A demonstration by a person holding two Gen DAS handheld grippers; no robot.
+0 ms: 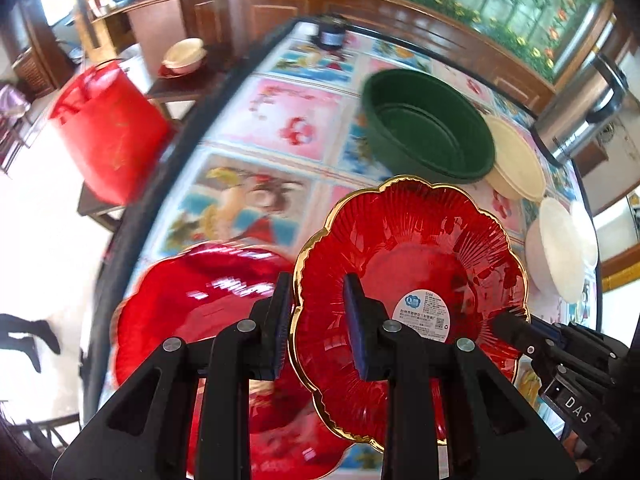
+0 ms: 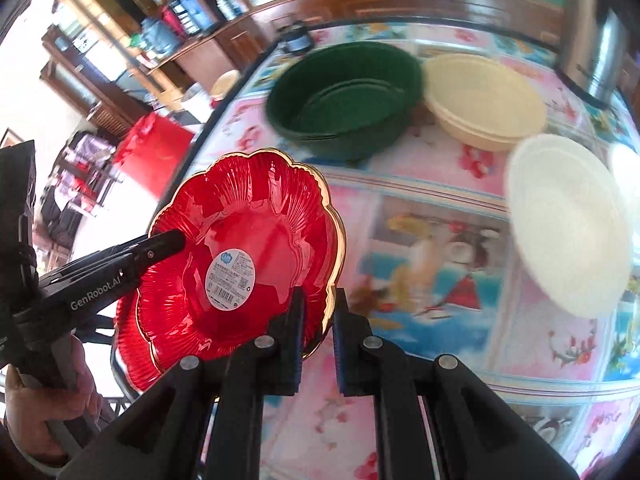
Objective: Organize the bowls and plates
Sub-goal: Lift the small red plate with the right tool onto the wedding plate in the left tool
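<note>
A red glass plate with a gold scalloped rim [image 1: 412, 264] is held up between both grippers, above the table; it also shows in the right wrist view [image 2: 244, 248]. My left gripper [image 1: 316, 324] straddles its left rim. My right gripper [image 2: 318, 336] straddles its right rim; that gripper also shows in the left wrist view [image 1: 516, 324]. A second red plate [image 1: 200, 312] lies on the table below, at the left edge. A green bowl [image 2: 344, 96], a cream bowl [image 2: 484, 100] and a white bowl [image 2: 568, 220] stand further back.
The round table [image 2: 440, 200] has a colourful picture cloth. A red bucket [image 1: 108, 128] stands on a stool left of it. A steel kettle [image 1: 584, 108] stands at the far right, and a dark jar [image 1: 330, 34] at the far edge.
</note>
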